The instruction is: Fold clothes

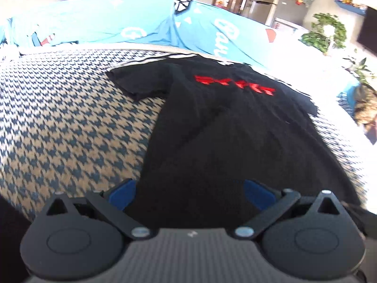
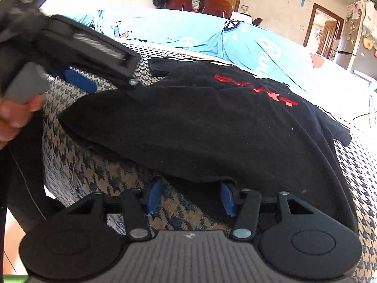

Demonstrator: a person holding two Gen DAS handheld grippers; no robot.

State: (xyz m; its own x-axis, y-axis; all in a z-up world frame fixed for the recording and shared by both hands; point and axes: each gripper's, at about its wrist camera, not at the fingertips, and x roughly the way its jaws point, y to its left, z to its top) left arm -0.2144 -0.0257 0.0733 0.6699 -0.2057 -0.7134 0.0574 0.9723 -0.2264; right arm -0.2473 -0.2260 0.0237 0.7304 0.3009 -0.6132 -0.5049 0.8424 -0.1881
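Observation:
A black T-shirt [image 1: 226, 127] with a red logo lies spread on a blue-and-tan houndstooth cloth [image 1: 66, 122]. My left gripper [image 1: 190, 193] is open, its blue pads on either side of the shirt's near hem. In the right wrist view the same black T-shirt [image 2: 212, 127] lies ahead, its near hem slightly lifted. My right gripper [image 2: 190, 198] is open just at that hem, the right pad under the fabric edge. The left gripper's body [image 2: 77, 52] shows at the upper left of the right wrist view, held by a hand.
A light blue jersey [image 1: 132, 26] with white lettering lies behind the black shirt; it also shows in the right wrist view [image 2: 179, 35]. Chairs [image 2: 200, 4] stand beyond the table. A fridge [image 1: 271, 2] and plants [image 1: 327, 33] are at the far right.

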